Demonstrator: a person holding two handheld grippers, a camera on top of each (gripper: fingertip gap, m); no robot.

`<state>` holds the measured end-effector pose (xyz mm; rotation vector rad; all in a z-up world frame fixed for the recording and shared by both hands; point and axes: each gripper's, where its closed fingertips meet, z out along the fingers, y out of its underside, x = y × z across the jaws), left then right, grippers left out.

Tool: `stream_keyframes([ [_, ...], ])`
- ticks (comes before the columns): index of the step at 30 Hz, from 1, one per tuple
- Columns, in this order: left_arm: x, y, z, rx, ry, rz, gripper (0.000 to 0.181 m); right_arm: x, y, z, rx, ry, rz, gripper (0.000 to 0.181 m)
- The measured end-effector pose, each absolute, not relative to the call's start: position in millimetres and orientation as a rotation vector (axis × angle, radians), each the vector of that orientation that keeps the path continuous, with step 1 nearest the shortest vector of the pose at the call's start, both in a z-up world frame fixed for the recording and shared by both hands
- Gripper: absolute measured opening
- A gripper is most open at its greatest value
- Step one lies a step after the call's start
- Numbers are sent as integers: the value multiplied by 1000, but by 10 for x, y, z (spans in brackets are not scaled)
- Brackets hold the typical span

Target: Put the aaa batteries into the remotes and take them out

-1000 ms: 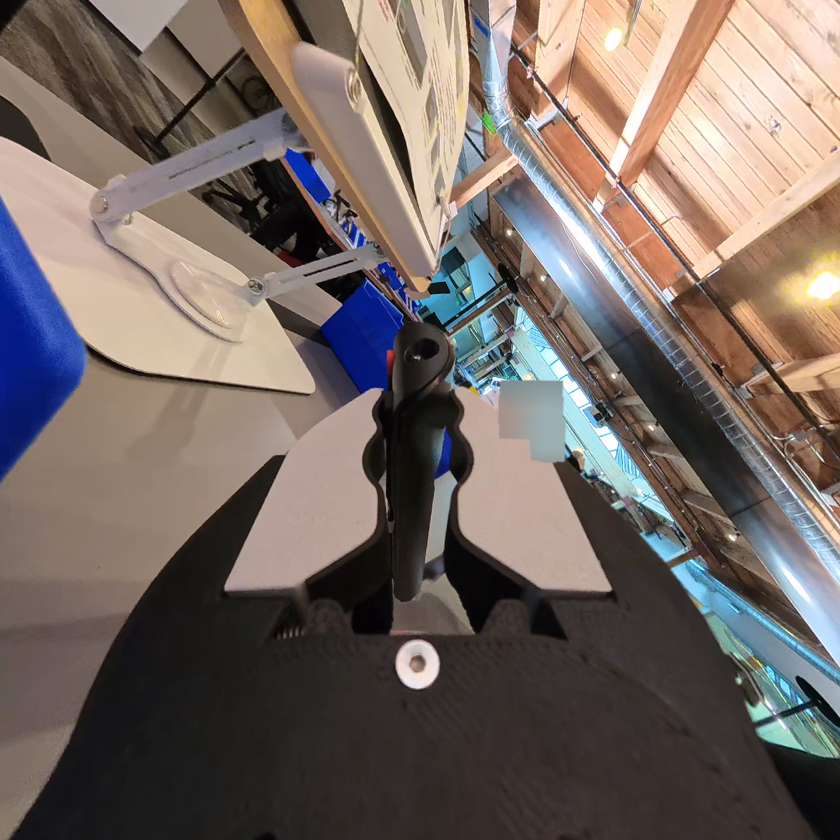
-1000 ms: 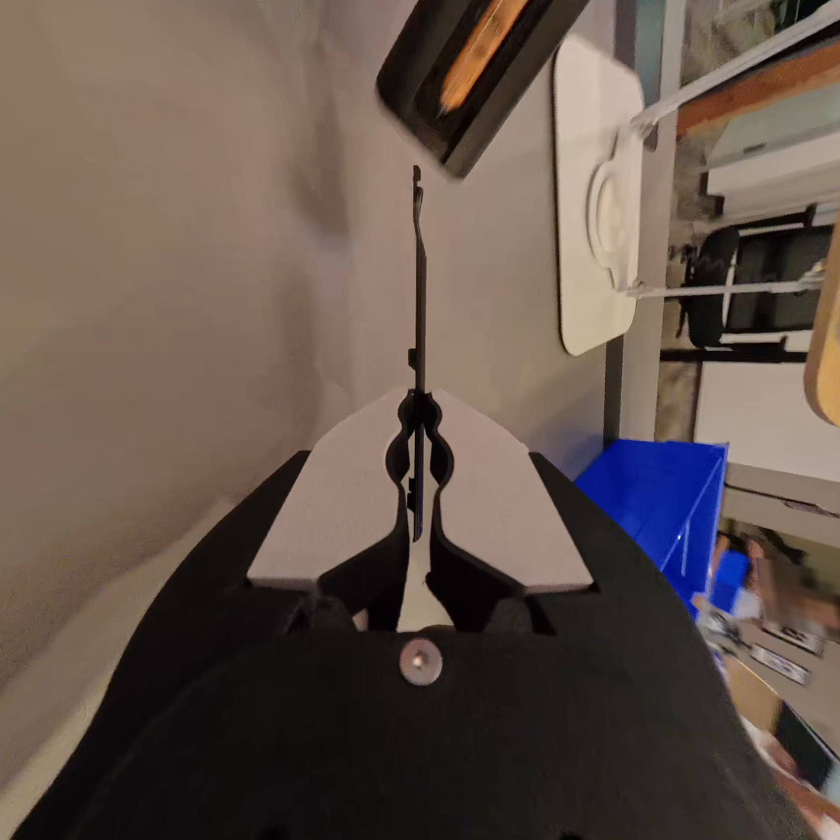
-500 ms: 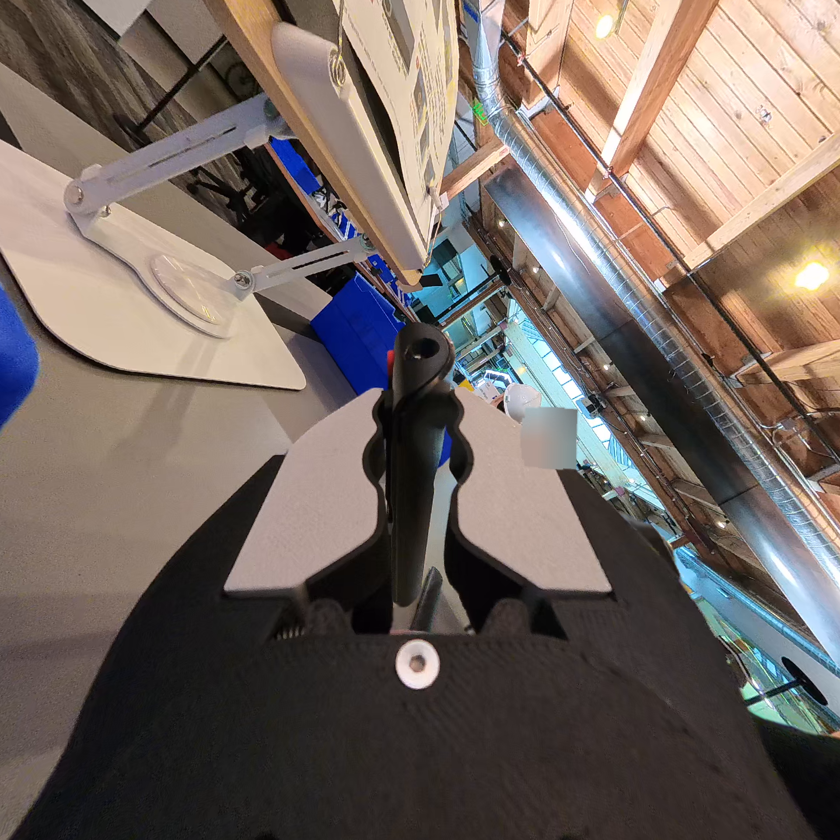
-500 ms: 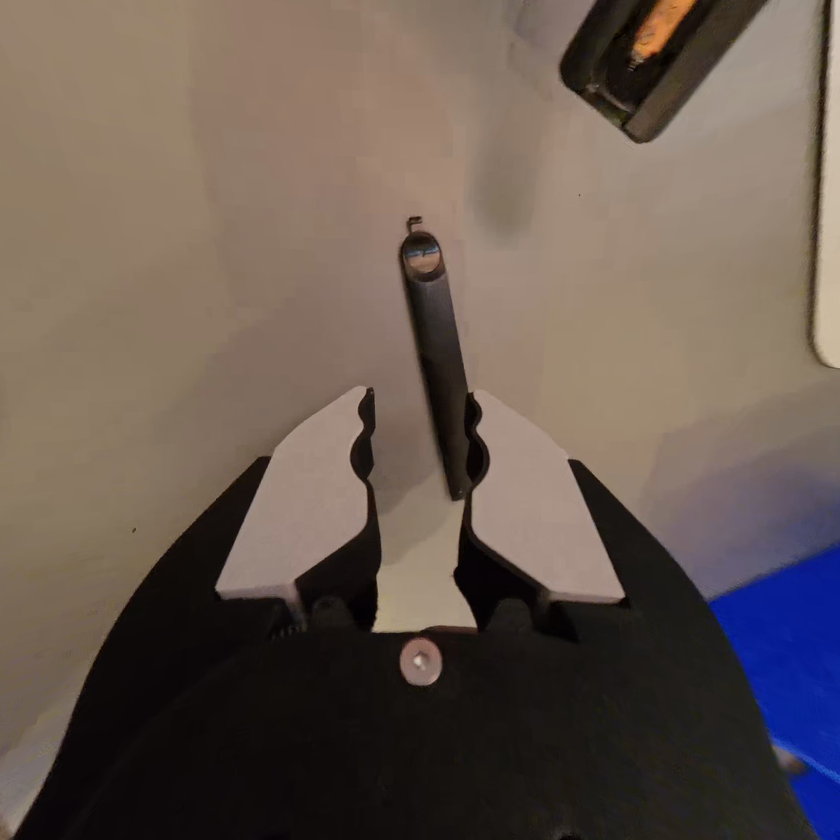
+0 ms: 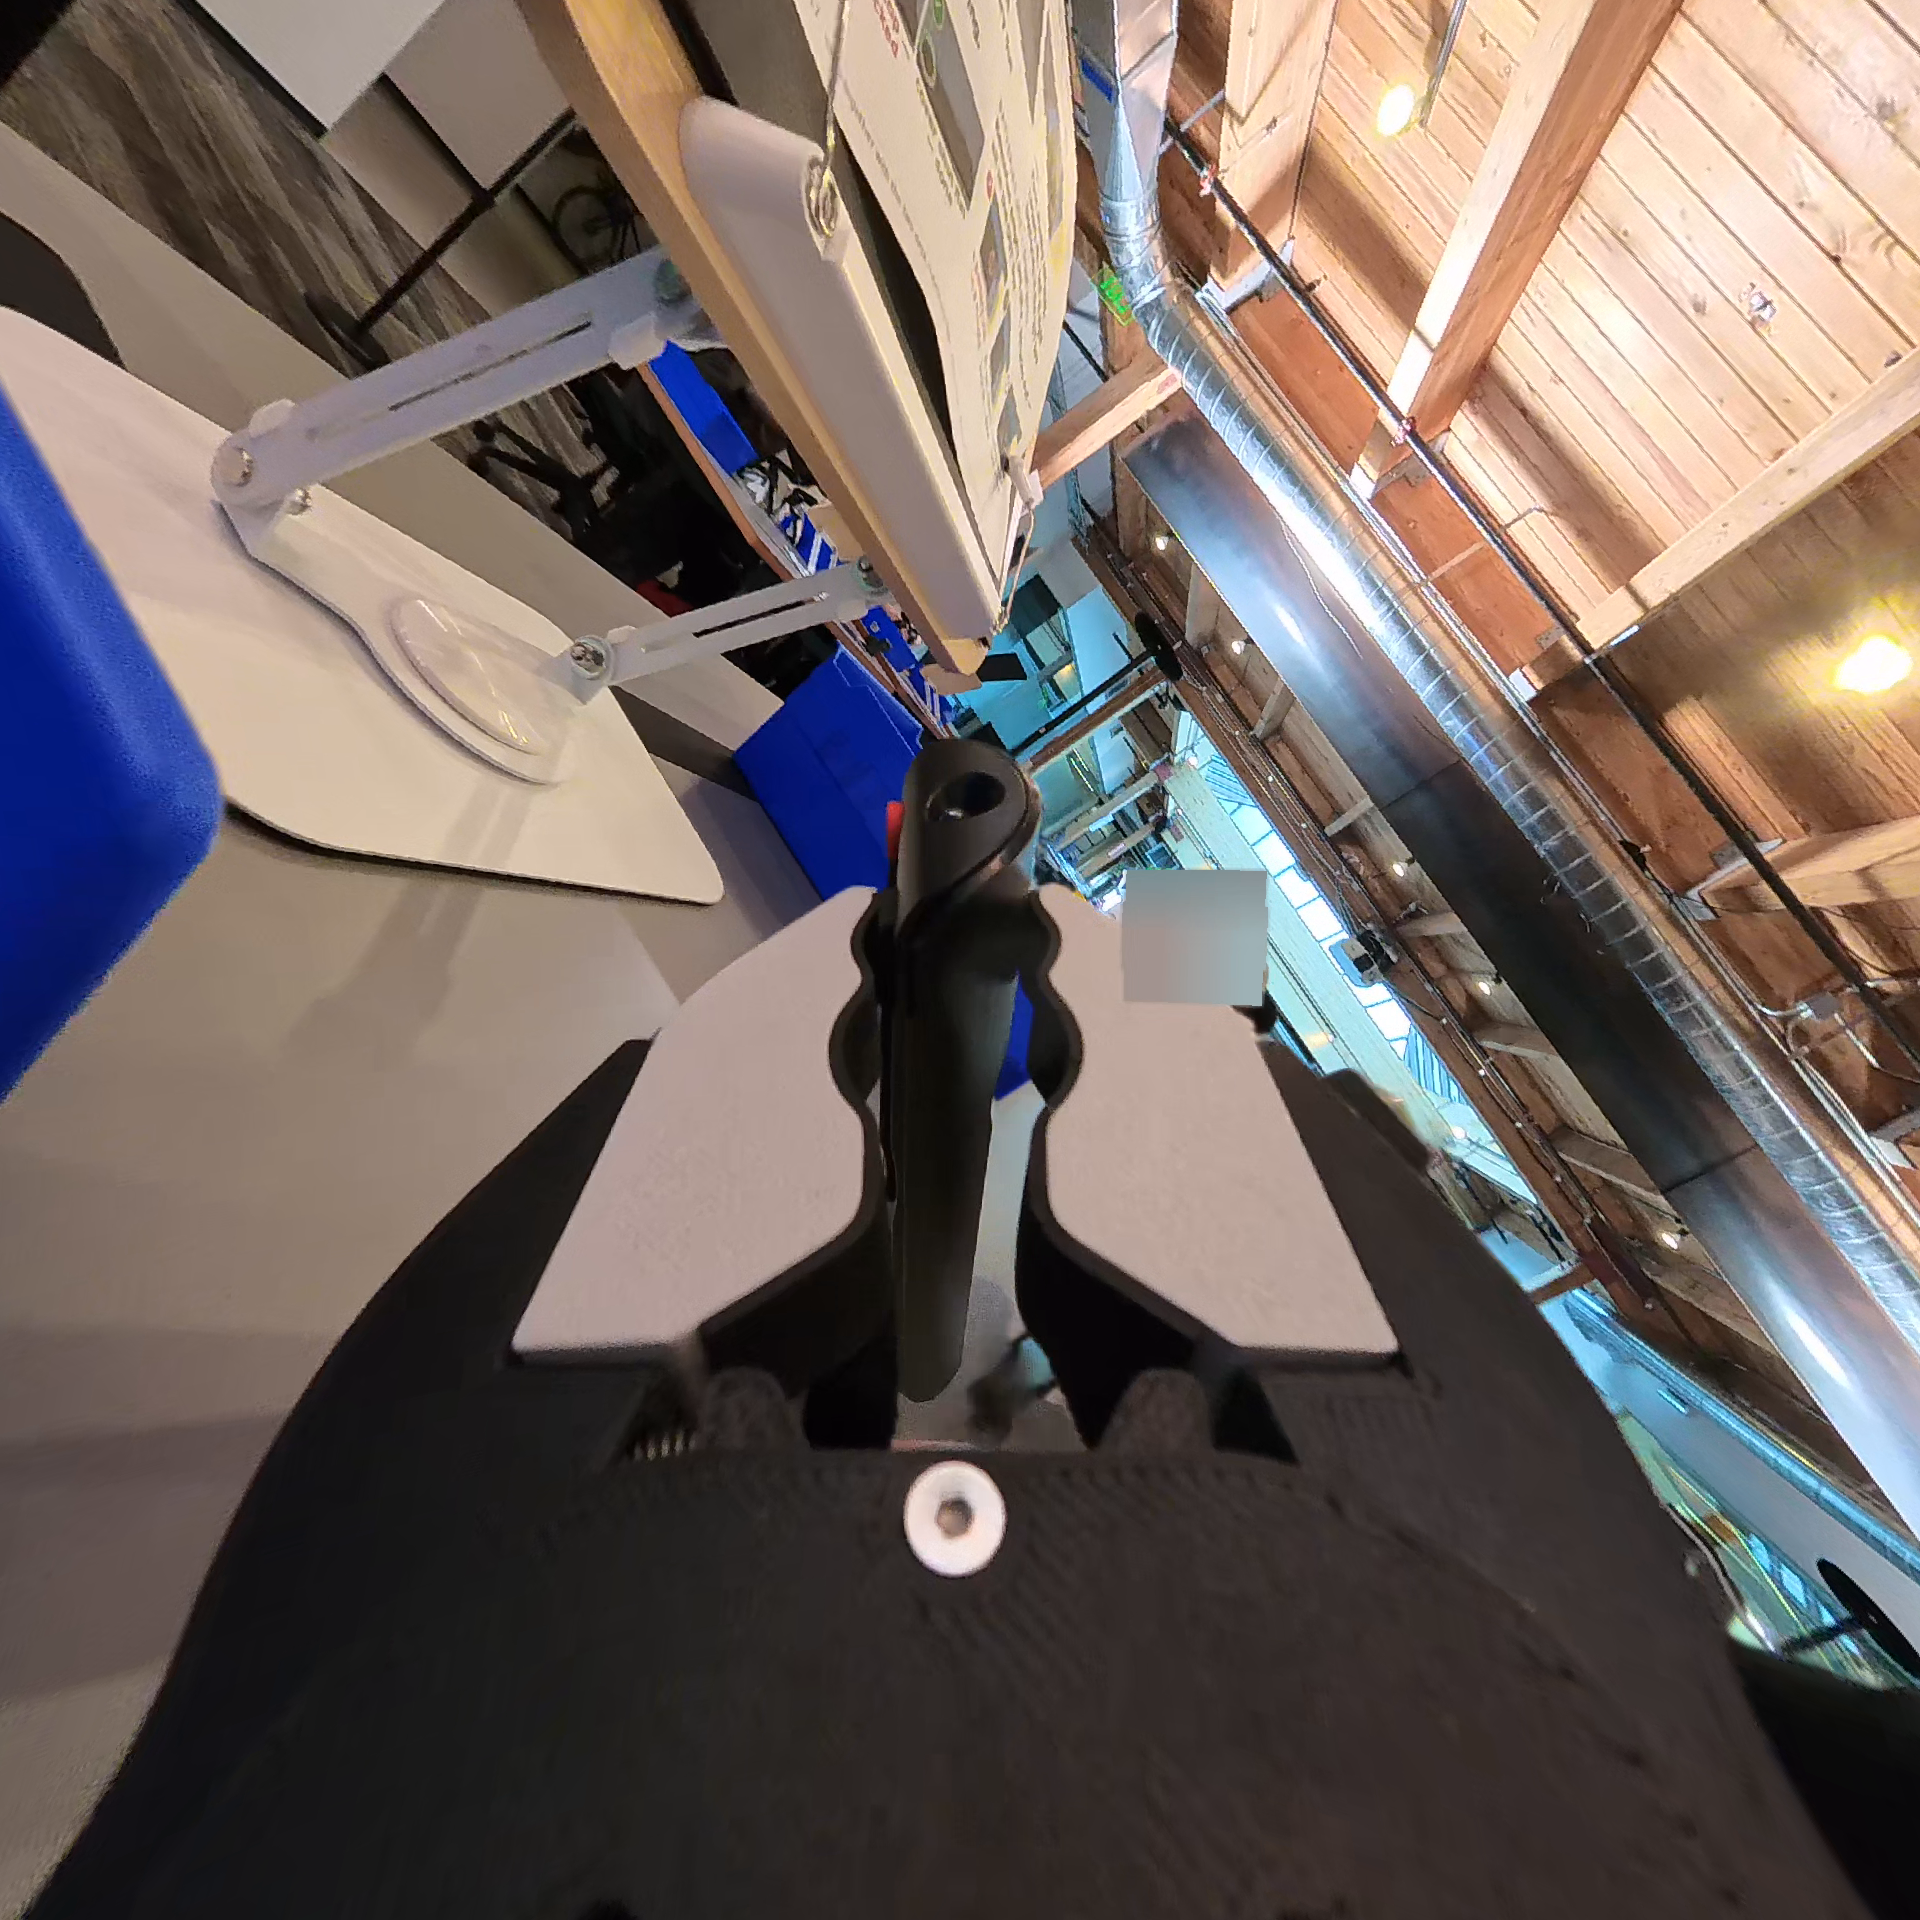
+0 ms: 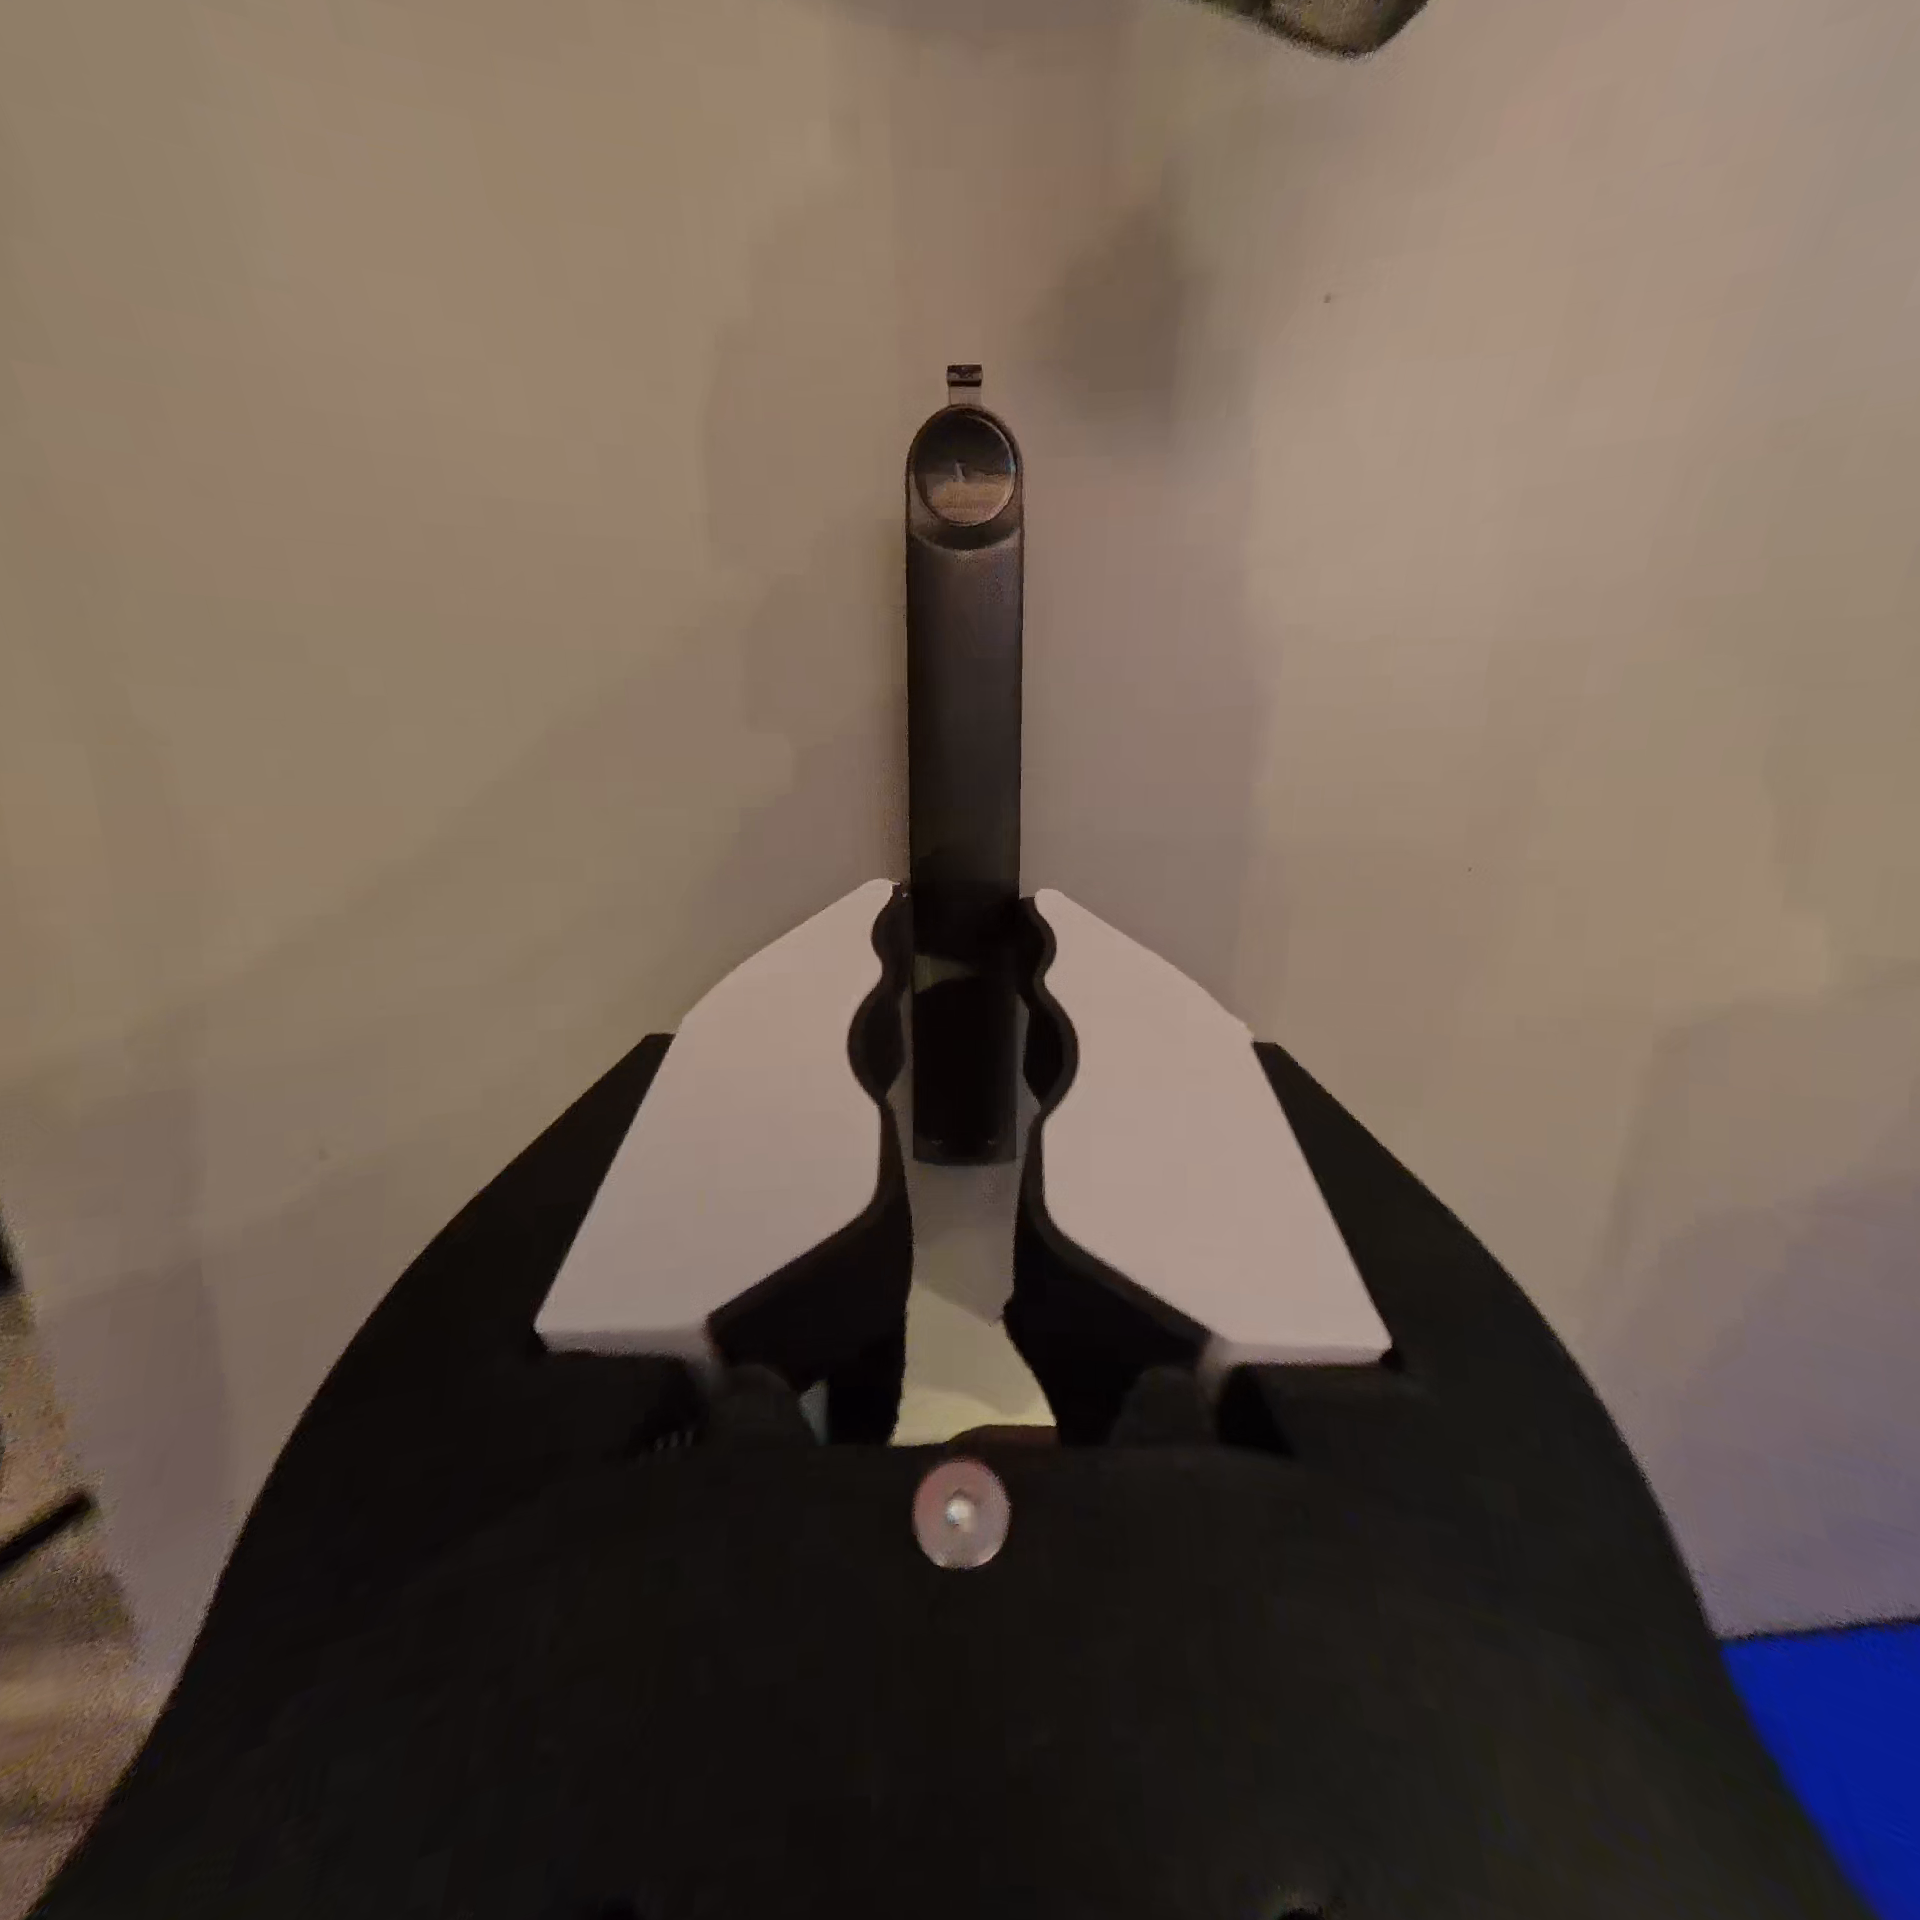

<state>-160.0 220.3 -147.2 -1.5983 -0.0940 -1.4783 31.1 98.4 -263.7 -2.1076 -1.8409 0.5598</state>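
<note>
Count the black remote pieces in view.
2: remote in the left gripper; battery cover in the right gripper. Blurred dark thing at top edge may be another.

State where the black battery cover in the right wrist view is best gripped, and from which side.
I would grip the cover across its width near the plain end, coming in lengthwise from that end, where the right hand-held gripper sits. Its long edges are straight and parallel; the far end carries a fragile-looking tab.

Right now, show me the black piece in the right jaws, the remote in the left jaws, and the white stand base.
black piece [image 6: 963,727], right wrist view, its shaft.
remote [image 5: 940,1091], left wrist view, its body.
white stand base [image 5: 343,717], left wrist view, flat plate.
</note>
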Motion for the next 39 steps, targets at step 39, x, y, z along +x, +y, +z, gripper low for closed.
stream_keyframes([
  [39,-1513,2311,-1460,-1470,-395,-1525,24,-703,1794,-1898,-2109,-1386,167,18],
])
